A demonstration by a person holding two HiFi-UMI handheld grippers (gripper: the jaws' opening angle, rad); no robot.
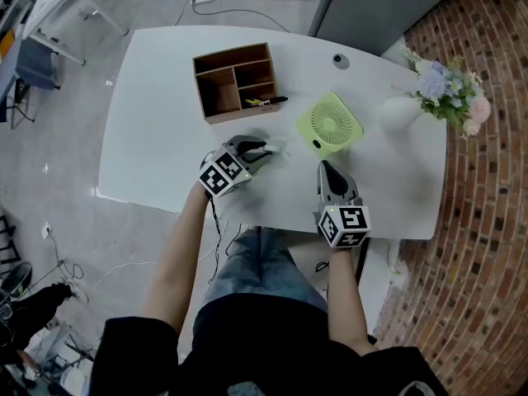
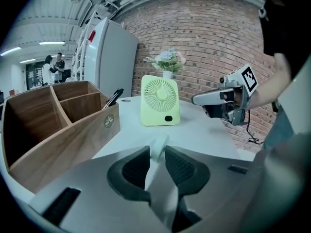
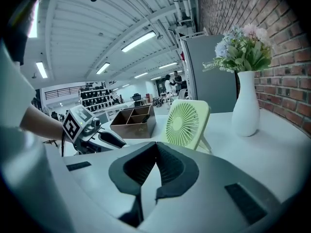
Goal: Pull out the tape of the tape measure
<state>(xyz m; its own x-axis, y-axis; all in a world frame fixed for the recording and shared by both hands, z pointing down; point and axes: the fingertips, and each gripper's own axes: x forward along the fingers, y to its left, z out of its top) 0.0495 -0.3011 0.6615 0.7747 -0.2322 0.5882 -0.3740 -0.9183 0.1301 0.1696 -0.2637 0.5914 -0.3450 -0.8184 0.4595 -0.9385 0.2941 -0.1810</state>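
A small pale tape measure [image 2: 159, 144] stands on edge on the white table [image 1: 157, 139], between the pads of my left gripper [image 2: 157, 150]. Both pads touch its sides, so the gripper is shut on it. In the head view the left gripper [image 1: 262, 152] lies near the table's middle, with the tape measure [image 1: 275, 148] a faint pale shape at its tips. No tape shows drawn out. My right gripper [image 1: 328, 170] hovers to the right near the front edge; it is shut with nothing between its jaws [image 3: 156, 145]. Its tips [image 2: 197, 100] point toward the left gripper.
A wooden desk organizer [image 1: 235, 81] holding a black pen [image 1: 266, 101] stands behind the left gripper. A light green desk fan [image 1: 330, 124] sits behind the right gripper. A white vase of flowers [image 1: 402, 112] is at the far right, by the brick wall.
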